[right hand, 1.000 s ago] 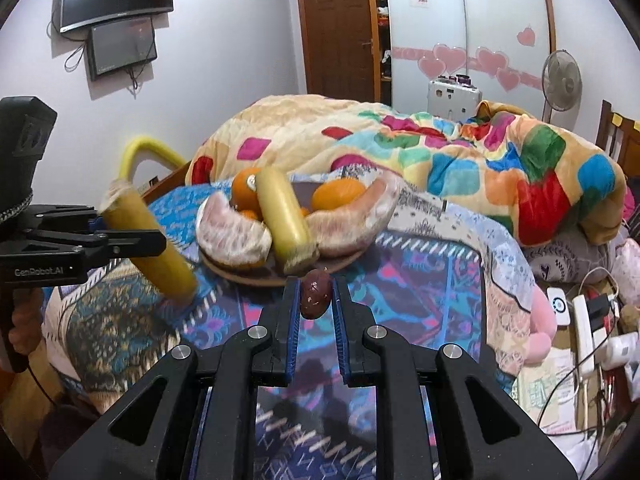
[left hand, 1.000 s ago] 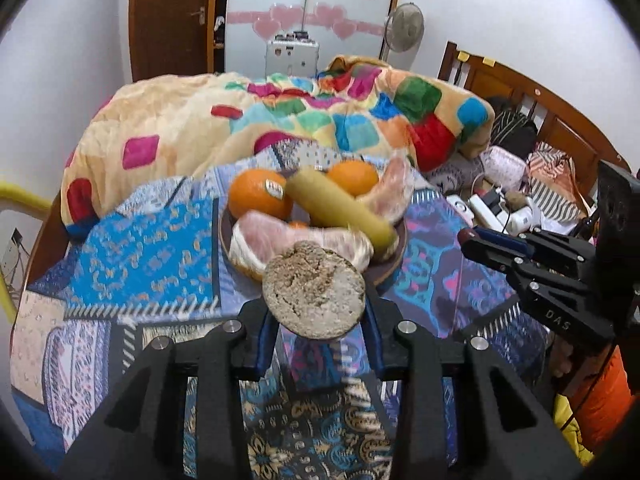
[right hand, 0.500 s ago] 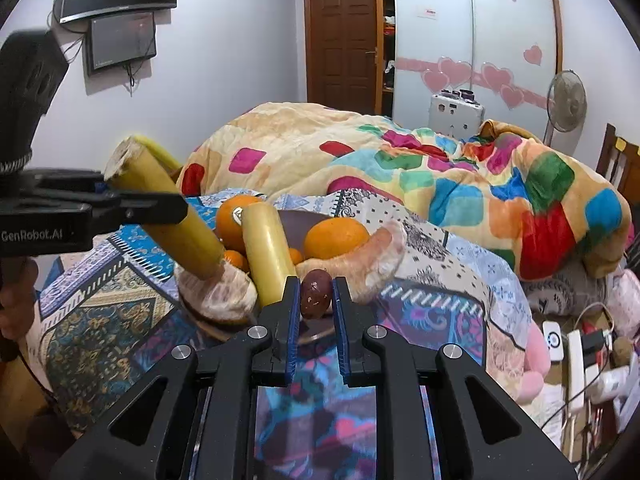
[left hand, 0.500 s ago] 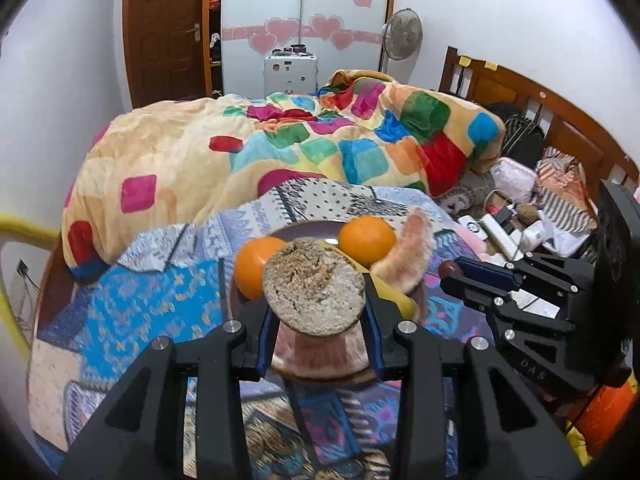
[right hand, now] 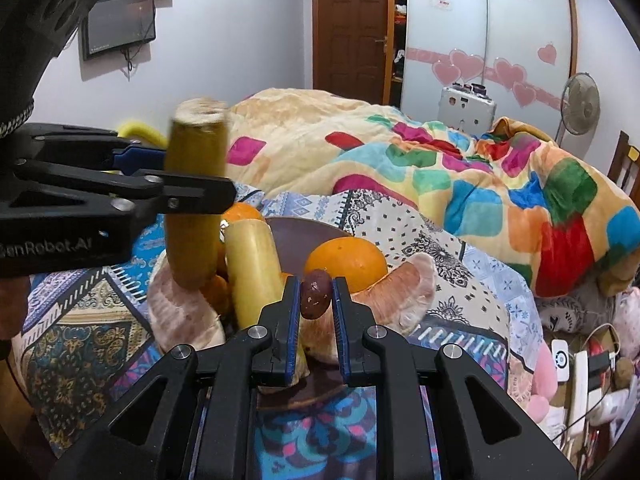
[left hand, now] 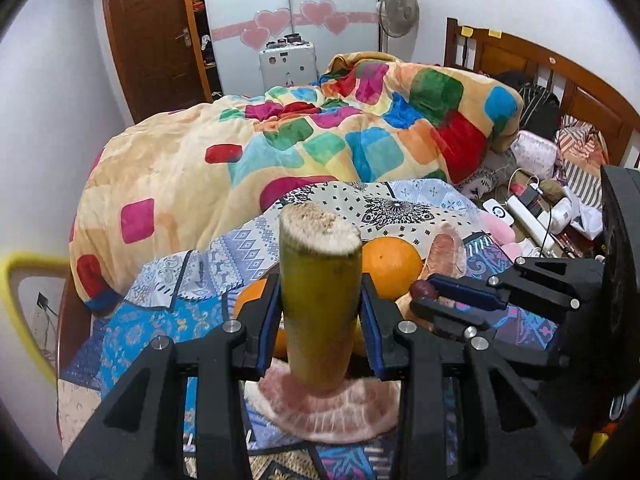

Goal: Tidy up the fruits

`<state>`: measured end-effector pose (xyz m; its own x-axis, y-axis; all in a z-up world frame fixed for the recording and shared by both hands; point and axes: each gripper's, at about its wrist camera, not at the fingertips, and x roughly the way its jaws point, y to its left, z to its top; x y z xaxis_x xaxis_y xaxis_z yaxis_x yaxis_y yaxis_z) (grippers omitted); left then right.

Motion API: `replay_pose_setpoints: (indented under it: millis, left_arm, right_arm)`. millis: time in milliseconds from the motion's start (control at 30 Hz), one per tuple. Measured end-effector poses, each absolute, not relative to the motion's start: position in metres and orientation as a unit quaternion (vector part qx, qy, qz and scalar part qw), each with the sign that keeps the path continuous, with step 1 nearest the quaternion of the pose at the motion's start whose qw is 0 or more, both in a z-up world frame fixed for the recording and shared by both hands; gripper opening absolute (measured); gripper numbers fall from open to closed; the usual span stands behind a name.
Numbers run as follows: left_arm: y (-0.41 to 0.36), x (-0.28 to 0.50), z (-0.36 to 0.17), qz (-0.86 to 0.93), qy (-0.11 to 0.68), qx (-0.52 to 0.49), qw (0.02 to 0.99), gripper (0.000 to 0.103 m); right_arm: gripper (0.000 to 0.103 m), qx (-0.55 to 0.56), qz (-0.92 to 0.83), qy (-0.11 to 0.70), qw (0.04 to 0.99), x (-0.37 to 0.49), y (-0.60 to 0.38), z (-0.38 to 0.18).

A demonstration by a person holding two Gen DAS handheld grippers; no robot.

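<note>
My left gripper (left hand: 320,320) is shut on a yellow-green sugarcane piece (left hand: 318,304), held upright over a pomelo segment (left hand: 328,408) on the brown plate (right hand: 308,232); it also shows in the right wrist view (right hand: 196,200). My right gripper (right hand: 316,308) is shut on a small dark red fruit (right hand: 315,294), just above the plate's near side; the fruit also shows in the left wrist view (left hand: 423,289). The plate holds oranges (right hand: 346,258), a second sugarcane piece (right hand: 256,268) and pomelo segments (right hand: 400,288).
The plate sits on a patterned blue cloth (right hand: 80,344) on a bed. A colourful patchwork blanket (right hand: 460,176) is heaped behind. Cables and small items (right hand: 584,368) lie at the right. A yellow curved object (left hand: 16,264) is at the left edge.
Both grippers have moved forward over the plate. The left gripper has tilted the sugarcane piece upright above the near pomelo segment. The right gripper has carried the small fruit to the plate.
</note>
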<state>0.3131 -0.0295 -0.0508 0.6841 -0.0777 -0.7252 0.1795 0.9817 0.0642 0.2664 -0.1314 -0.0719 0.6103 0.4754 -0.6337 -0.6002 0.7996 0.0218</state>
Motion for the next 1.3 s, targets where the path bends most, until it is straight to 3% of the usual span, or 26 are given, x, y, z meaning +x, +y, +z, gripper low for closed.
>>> replay_pose_setpoints:
  millis: [467,667,833,1067,1300]
  left_arm:
    - [-0.023,0.333,-0.066,-0.062,0.403,0.046,0.912,0.038]
    - [-0.013,0.335,-0.079,-0.053,0.415,0.033,0.908,0.042]
    - [-0.006,0.333,-0.081,-0.063,0.418,0.009,0.906,0.042]
    - [-0.008,0.322,-0.071,-0.064,0.409,0.009,0.91,0.052]
    - [-0.004,0.292,-0.045,-0.055,0.384,0.004,0.922,0.052]
  right_arm:
    - [0.015,-0.105,0.311,0.337,0.882,0.272,-0.12,-0.078]
    - [0.028,-0.106,0.311,0.337,0.882,0.272,-0.12,-0.08]
    - [0.03,-0.106,0.31,0.336,0.883,0.272,-0.12,-0.08]
    - [0.031,-0.099,0.306,0.331,0.887,0.268,-0.125,-0.075]
    - [0.032,-0.082,0.299,0.316,0.897,0.254,-0.137,-0.055]
